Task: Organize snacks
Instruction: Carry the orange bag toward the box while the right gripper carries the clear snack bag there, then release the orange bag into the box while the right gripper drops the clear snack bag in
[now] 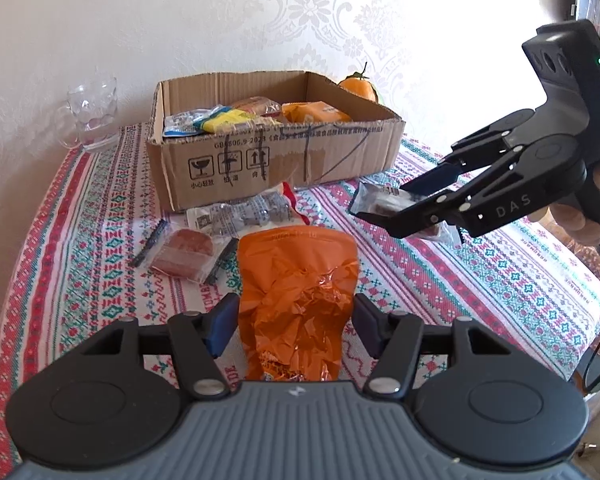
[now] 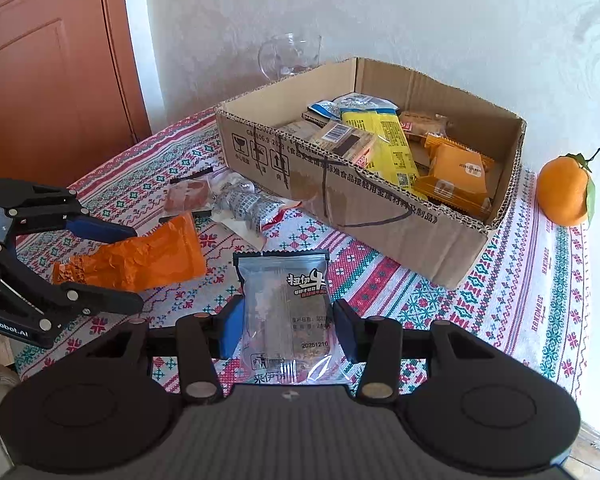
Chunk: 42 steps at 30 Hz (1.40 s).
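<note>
Left wrist view shows, from the left, a glass mug (image 1: 92,114) at the table's far edge, then the cardboard box (image 1: 276,160) already part filled with packets, two loose snacks just before it, a flat reddish one (image 1: 186,254) and a grey-printed one (image 1: 246,216). Nearer, the left gripper (image 1: 294,322) has the crumpled orange pouch (image 1: 298,280) between its blue pads; the left pad (image 1: 220,326) meets the foil, though whether the other bites firmly is hard to judge from here. Further right, the right gripper (image 2: 286,324) is clamped on a clear packet with dark print (image 2: 286,304), lifted above the patterned tablecloth (image 2: 520,300); an orange fruit (image 2: 566,190) stands past the box's right end. The step in hand looks like carrying: both packets are gripped and neither is in the box yet. Next, each should travel forward over the near wall, then be let go above a free patch among the packets.
</note>
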{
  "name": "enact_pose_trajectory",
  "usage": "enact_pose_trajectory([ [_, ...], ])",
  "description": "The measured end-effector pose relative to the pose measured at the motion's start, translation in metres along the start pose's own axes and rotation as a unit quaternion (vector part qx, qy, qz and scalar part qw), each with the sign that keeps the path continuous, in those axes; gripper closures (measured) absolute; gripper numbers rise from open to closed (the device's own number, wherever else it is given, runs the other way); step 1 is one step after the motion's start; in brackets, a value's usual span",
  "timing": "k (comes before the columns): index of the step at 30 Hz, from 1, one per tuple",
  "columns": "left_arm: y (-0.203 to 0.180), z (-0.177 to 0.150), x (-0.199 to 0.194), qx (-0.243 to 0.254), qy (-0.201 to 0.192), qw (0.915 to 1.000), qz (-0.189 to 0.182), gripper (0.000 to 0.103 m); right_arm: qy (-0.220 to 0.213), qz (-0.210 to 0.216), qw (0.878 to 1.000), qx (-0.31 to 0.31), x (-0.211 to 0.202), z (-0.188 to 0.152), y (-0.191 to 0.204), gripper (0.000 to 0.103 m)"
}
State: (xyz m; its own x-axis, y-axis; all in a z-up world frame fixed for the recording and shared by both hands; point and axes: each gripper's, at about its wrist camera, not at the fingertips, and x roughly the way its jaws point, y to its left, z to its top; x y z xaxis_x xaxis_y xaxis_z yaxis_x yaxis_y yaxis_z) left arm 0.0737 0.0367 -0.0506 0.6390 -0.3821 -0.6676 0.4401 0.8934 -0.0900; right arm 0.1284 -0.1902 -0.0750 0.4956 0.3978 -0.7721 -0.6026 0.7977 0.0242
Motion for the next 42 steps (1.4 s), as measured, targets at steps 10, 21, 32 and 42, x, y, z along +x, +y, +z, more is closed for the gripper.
enact_pose_trajectory([
  [10, 0.004, 0.018, -0.017, -0.002, 0.02, 0.9997, -0.015, 0.042, -0.001, -0.012, 1.0, 0.002, -0.012, 0.008, 0.001, 0.05],
  [21, 0.012, 0.059, -0.024, 0.014, 0.022, 0.9992, -0.03, 0.042, -0.038, -0.028, 0.999, -0.014, -0.037, 0.036, -0.005, 0.05],
  [32, 0.027, 0.104, -0.009, 0.027, 0.0, 0.9995, -0.015, 0.042, -0.071, -0.063, 0.995, -0.024, -0.025, 0.087, -0.041, 0.05],
  [42, 0.04, 0.142, 0.026, 0.022, -0.005, 0.9997, -0.003, 0.042, -0.078, -0.086, 0.993, -0.02, 0.011, 0.097, -0.053, 0.0],
])
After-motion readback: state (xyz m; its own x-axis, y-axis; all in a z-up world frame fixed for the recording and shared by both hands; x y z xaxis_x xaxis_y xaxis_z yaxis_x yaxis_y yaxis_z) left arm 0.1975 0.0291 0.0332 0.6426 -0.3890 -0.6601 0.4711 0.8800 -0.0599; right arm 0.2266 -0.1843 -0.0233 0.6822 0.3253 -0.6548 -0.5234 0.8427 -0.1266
